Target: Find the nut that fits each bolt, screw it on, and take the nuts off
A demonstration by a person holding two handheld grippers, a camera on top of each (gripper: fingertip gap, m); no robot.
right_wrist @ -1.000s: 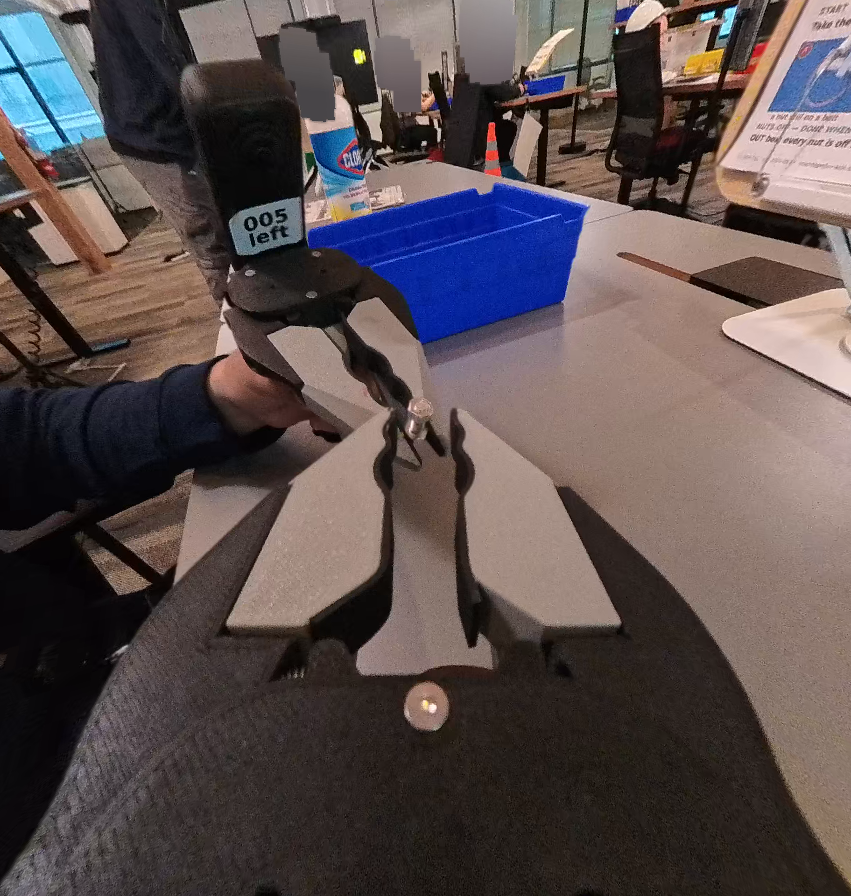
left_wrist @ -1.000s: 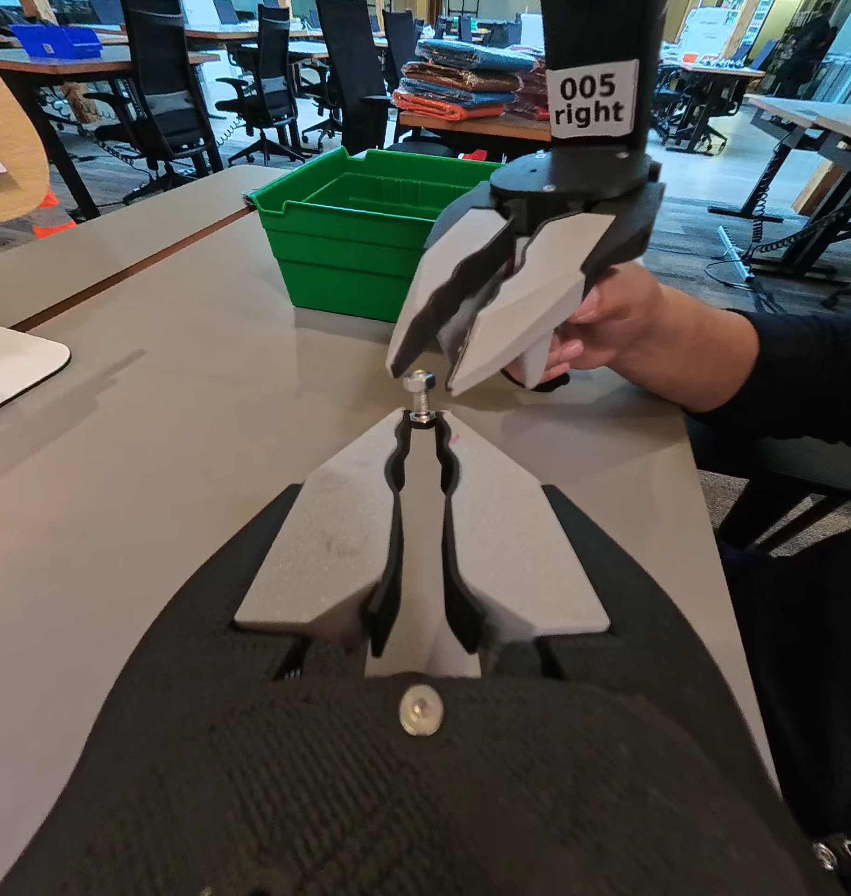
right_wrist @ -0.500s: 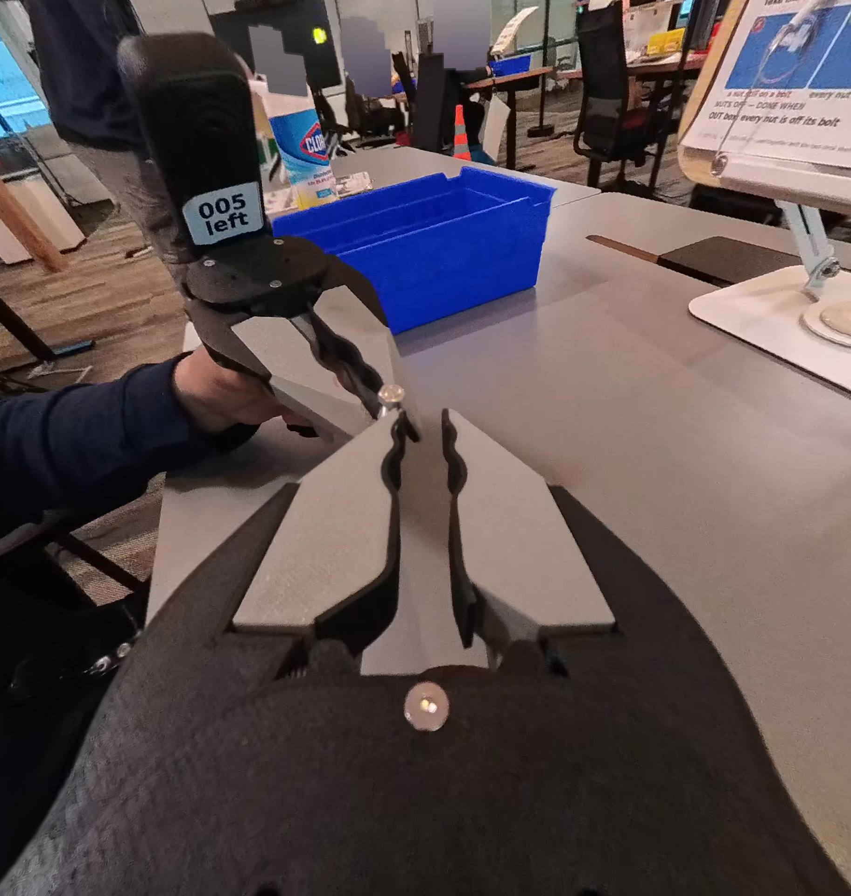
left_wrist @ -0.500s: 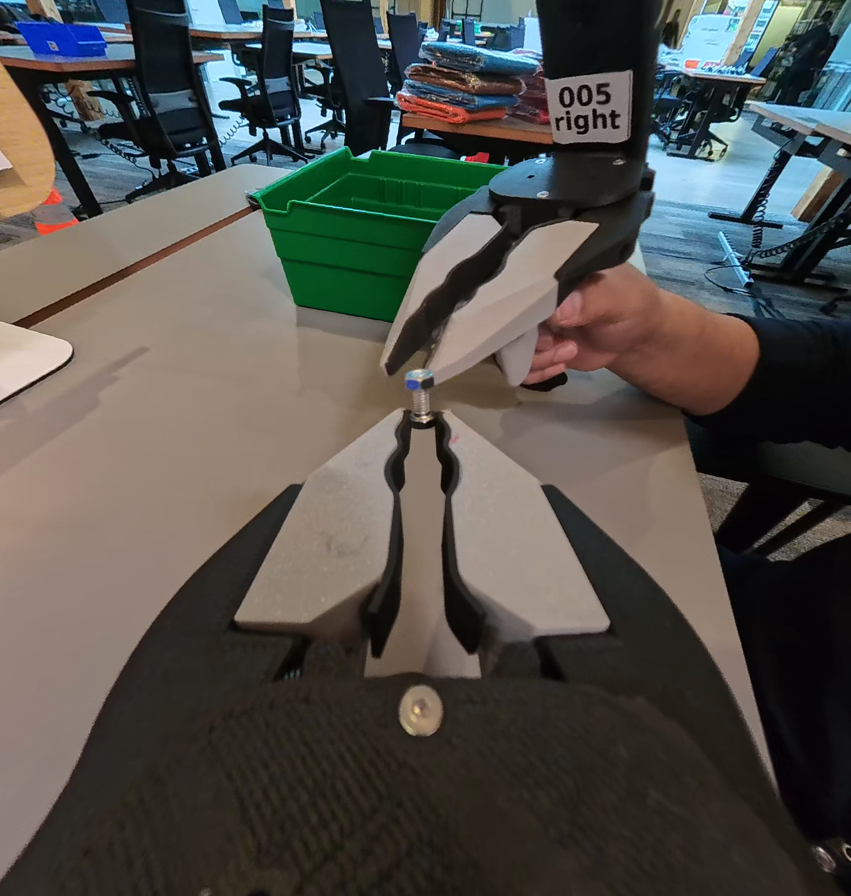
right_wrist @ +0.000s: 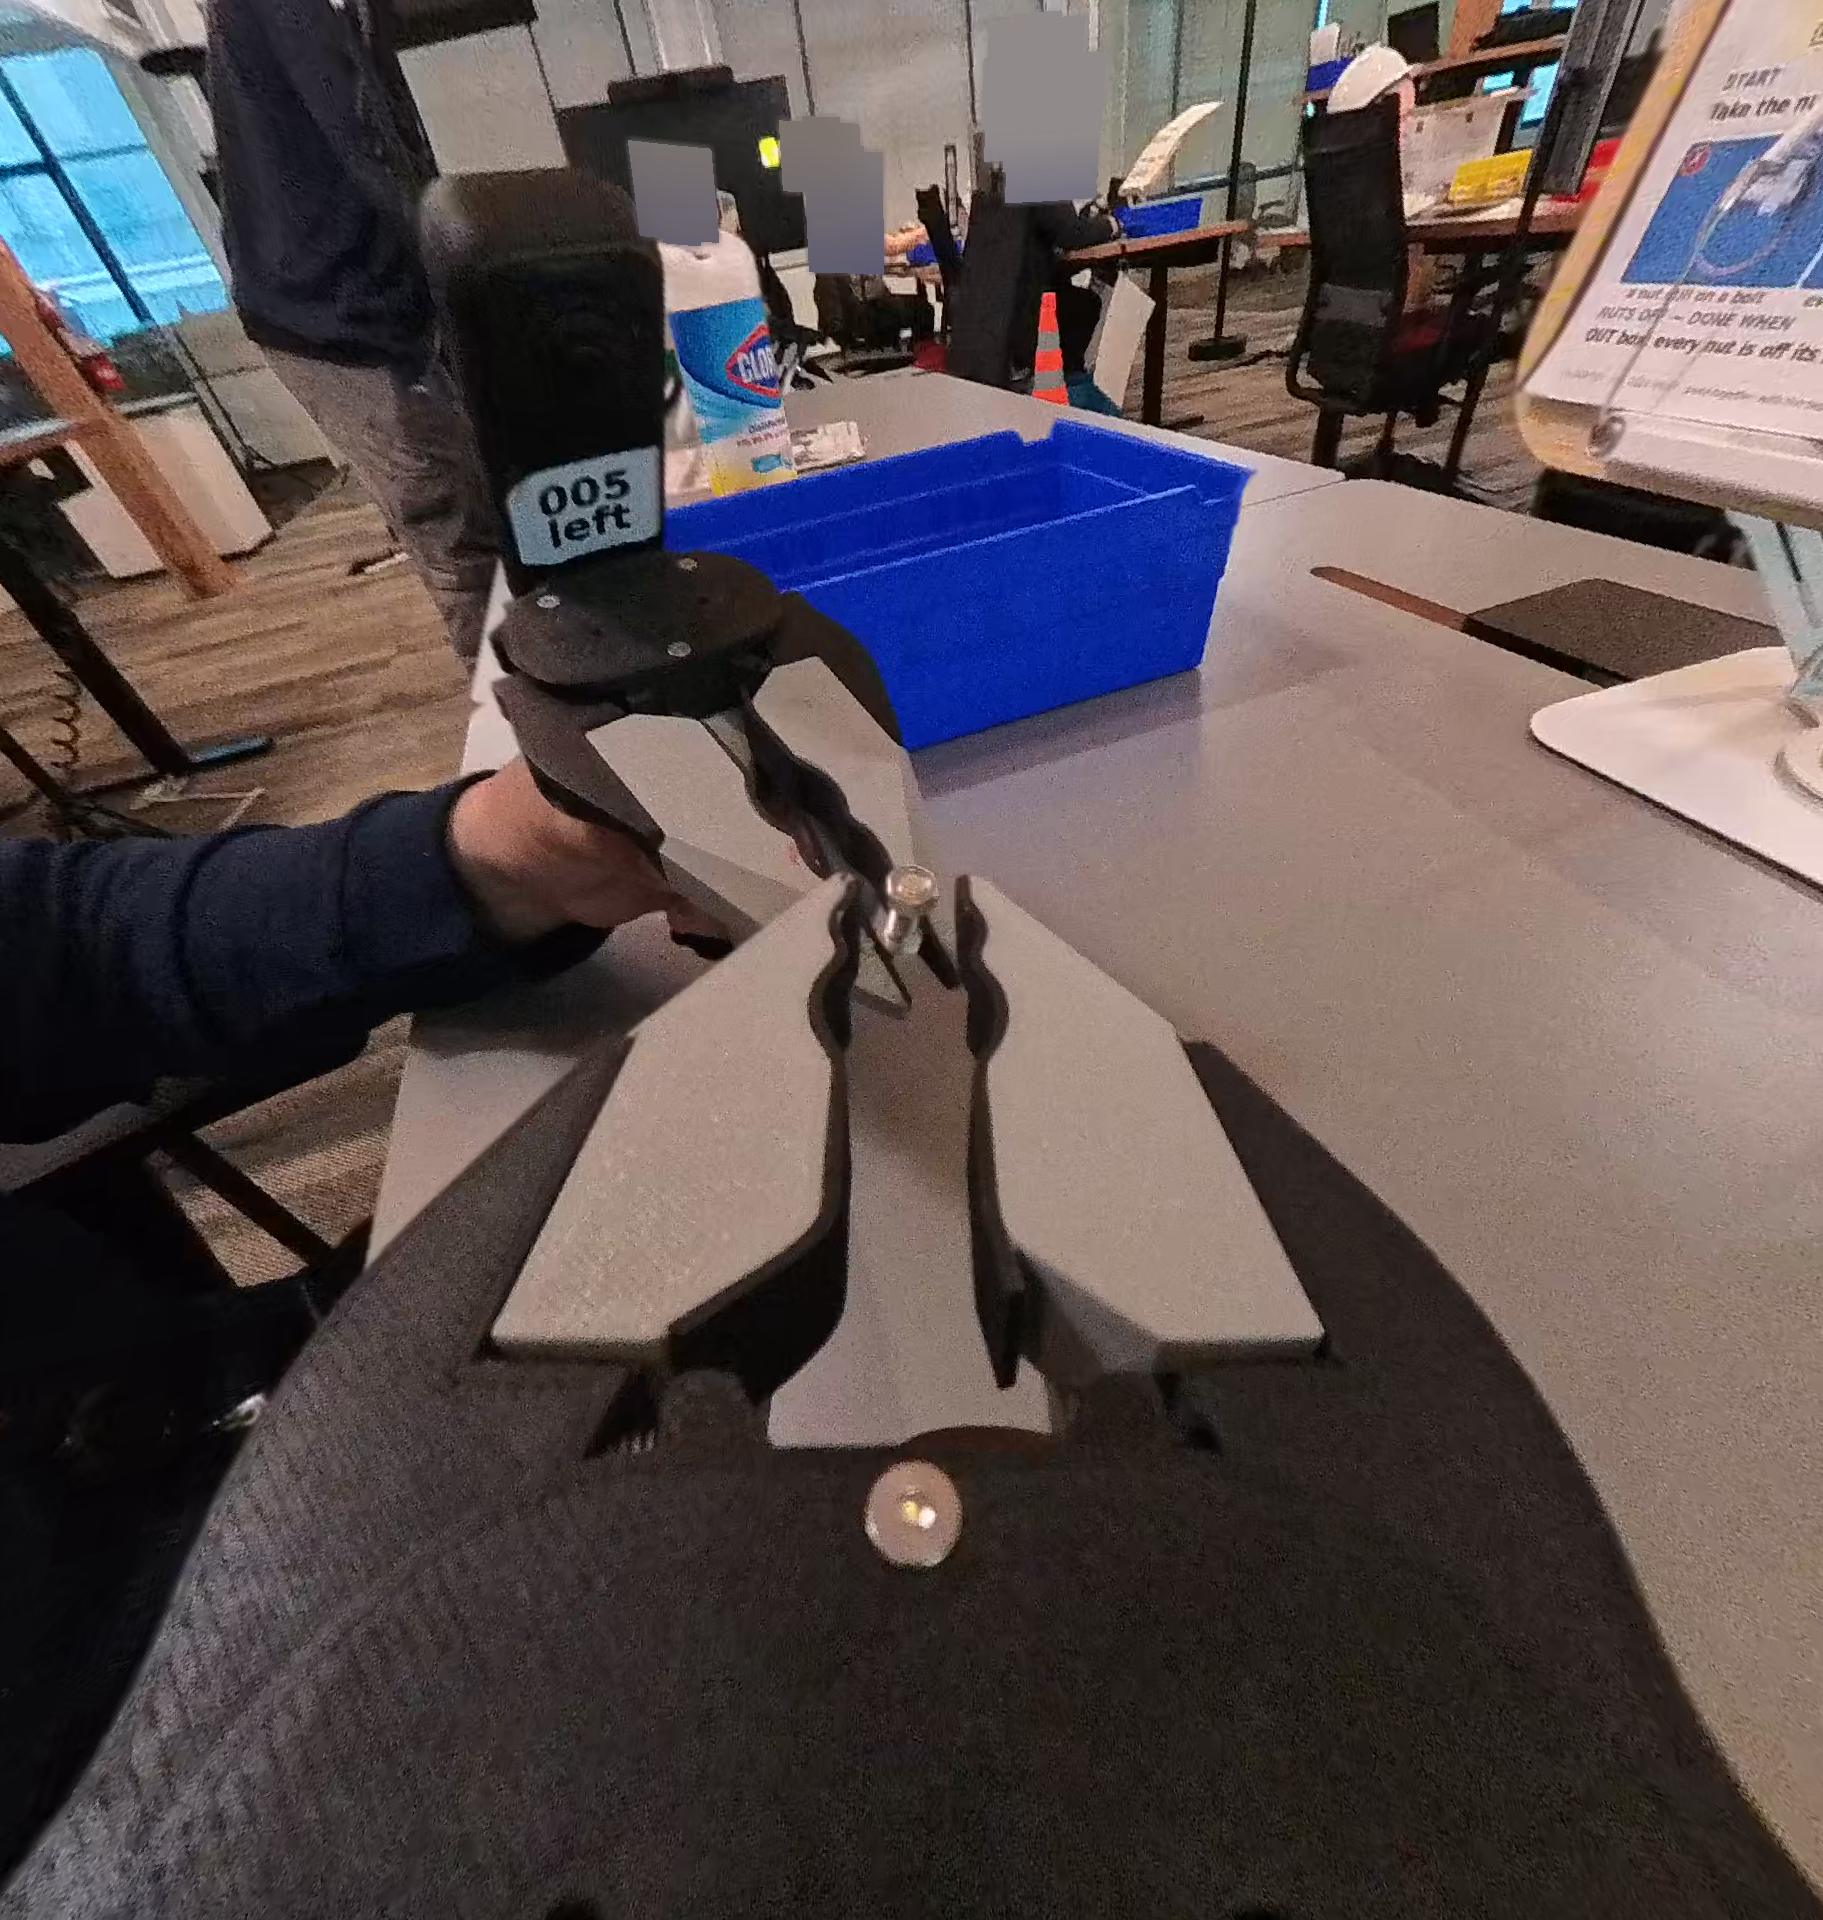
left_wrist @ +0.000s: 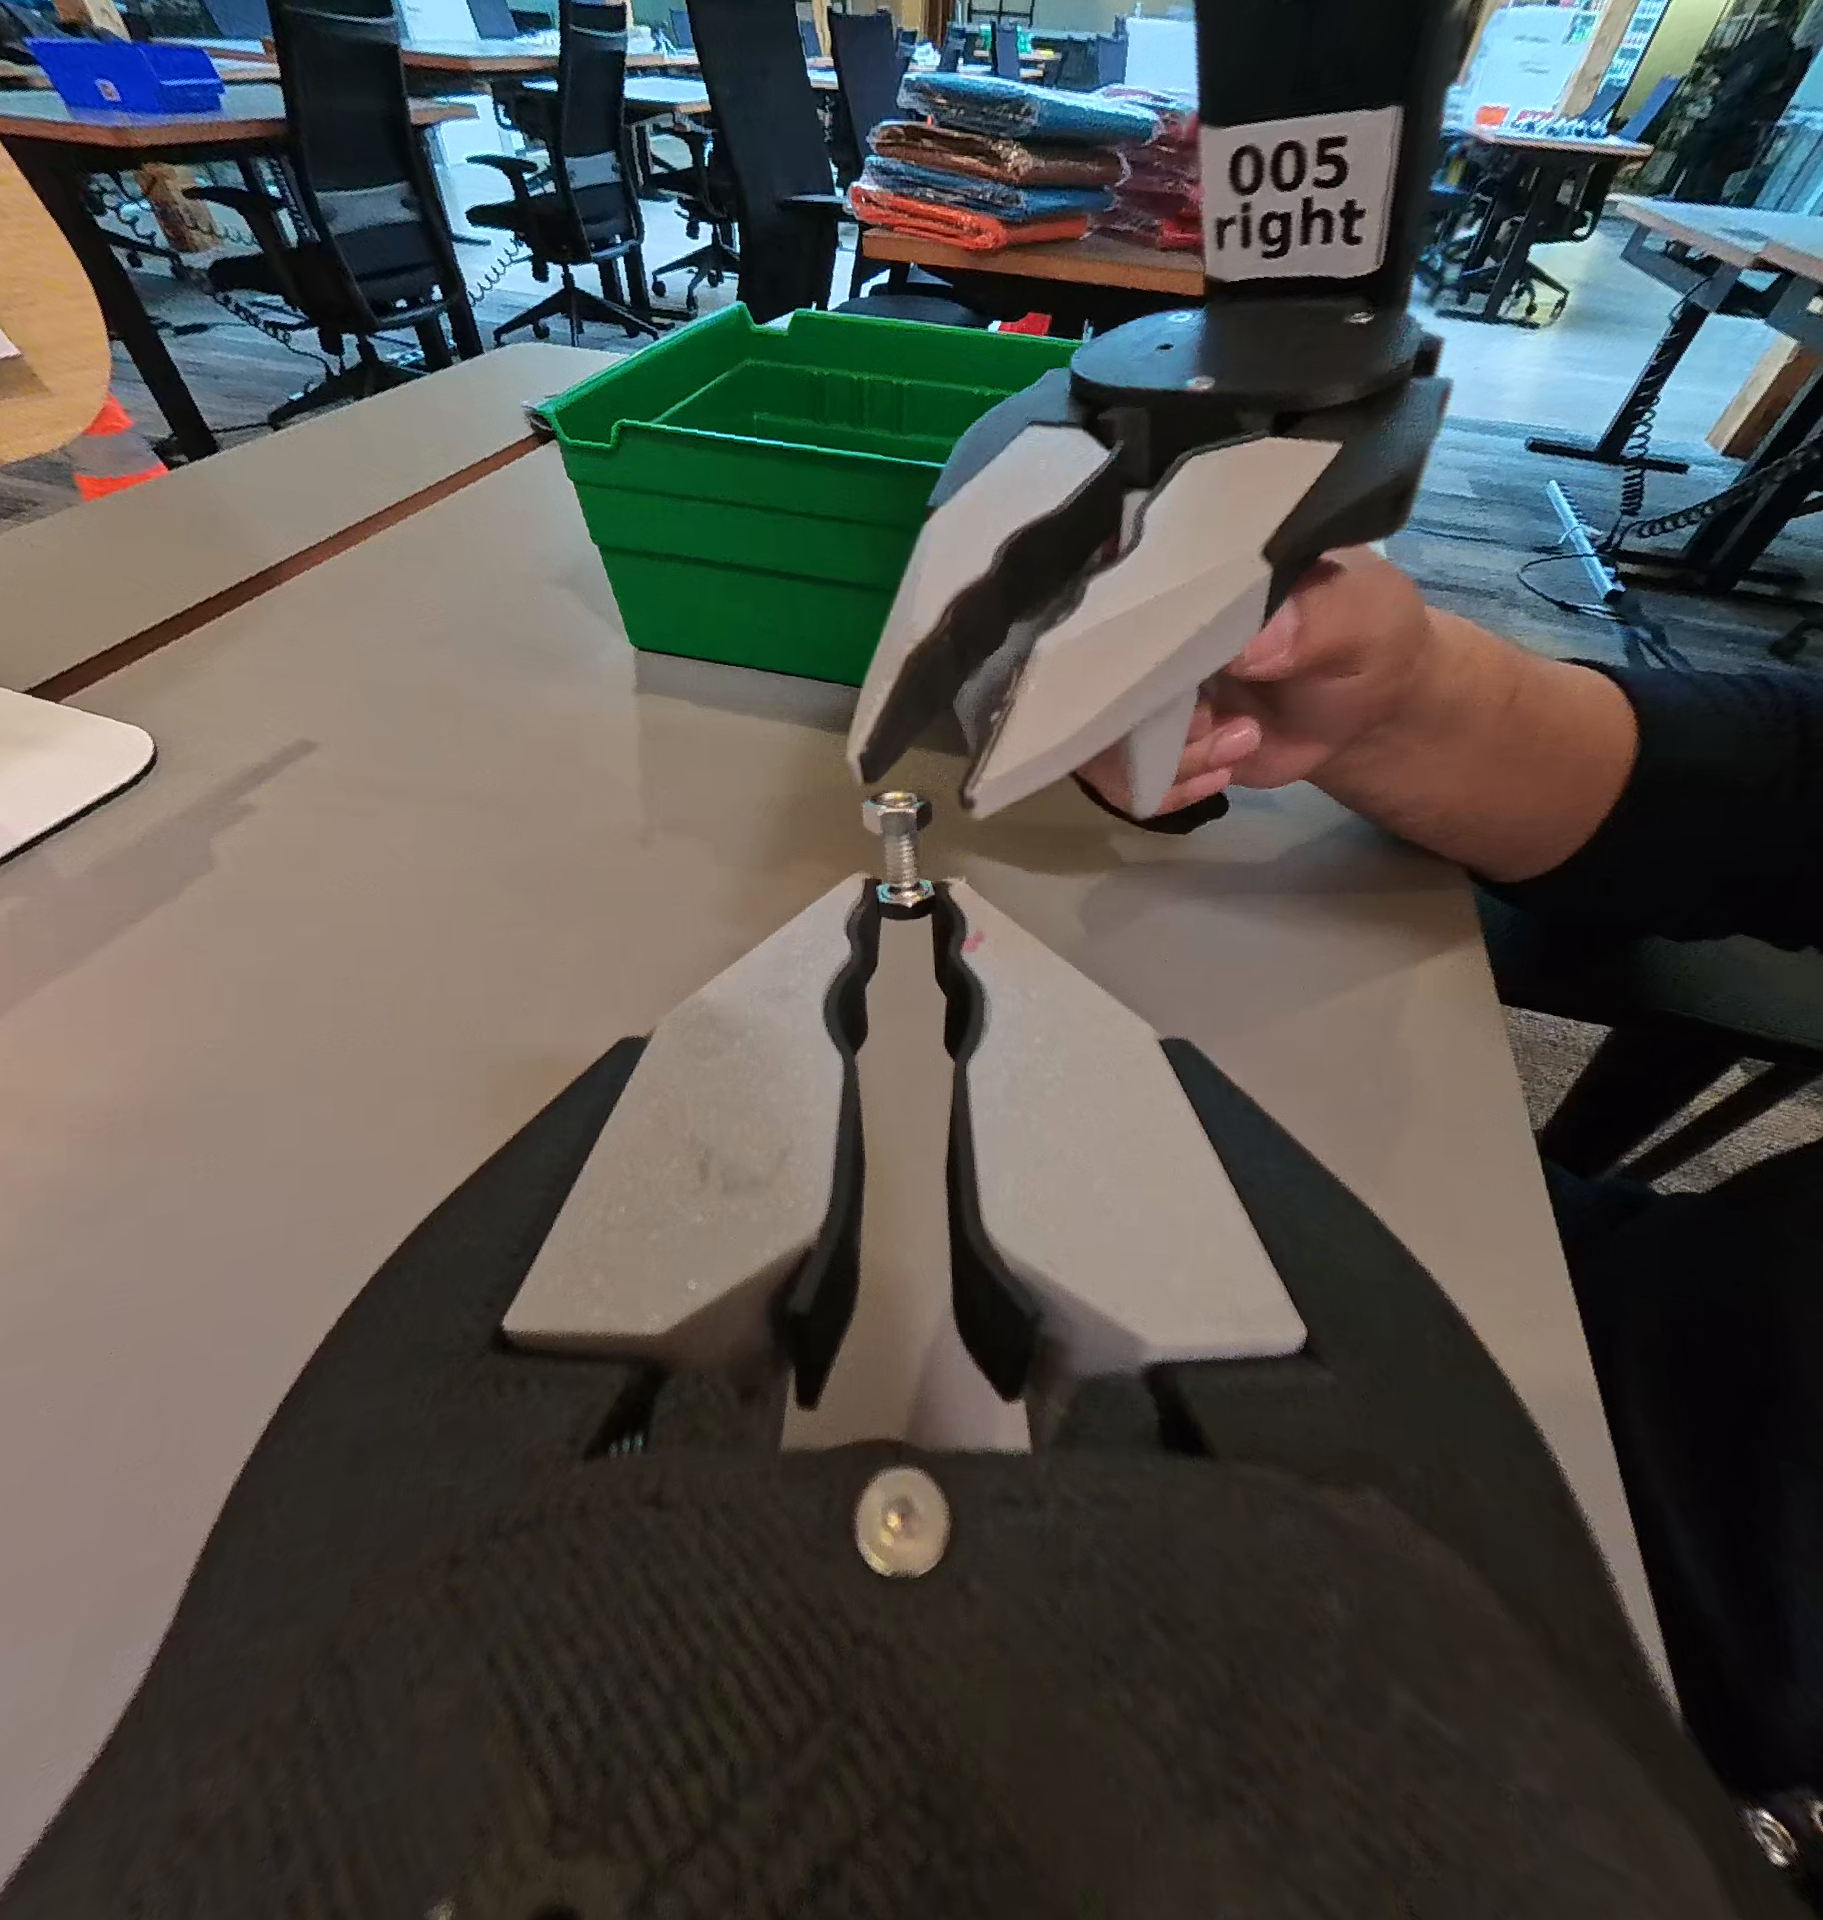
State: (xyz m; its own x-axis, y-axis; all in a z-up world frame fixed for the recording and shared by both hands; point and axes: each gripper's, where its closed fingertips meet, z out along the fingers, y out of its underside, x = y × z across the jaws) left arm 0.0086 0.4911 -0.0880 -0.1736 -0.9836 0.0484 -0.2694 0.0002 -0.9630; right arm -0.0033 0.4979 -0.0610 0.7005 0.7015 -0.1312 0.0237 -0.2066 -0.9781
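Note:
A small silver bolt stands upright, head up, with a thin nut low on its thread. My left gripper is shut on its lower end at the nut, just above the grey table. My right gripper is open and points down, its tips straddling the bolt head just above it without touching. In the right wrist view the bolt head sits between my right gripper's open fingertips. The nut is hidden there.
A green bin stands on the table behind the bolt. A blue bin stands on the opposite side, with a bottle behind it. A white stand base holds an instruction sheet. The table edge runs close by the person's hands.
The right gripper's jaws were narrower half a second ago and are now wider apart. It has shifted so the bolt head lies between its tips. The left gripper and bolt have stayed still.

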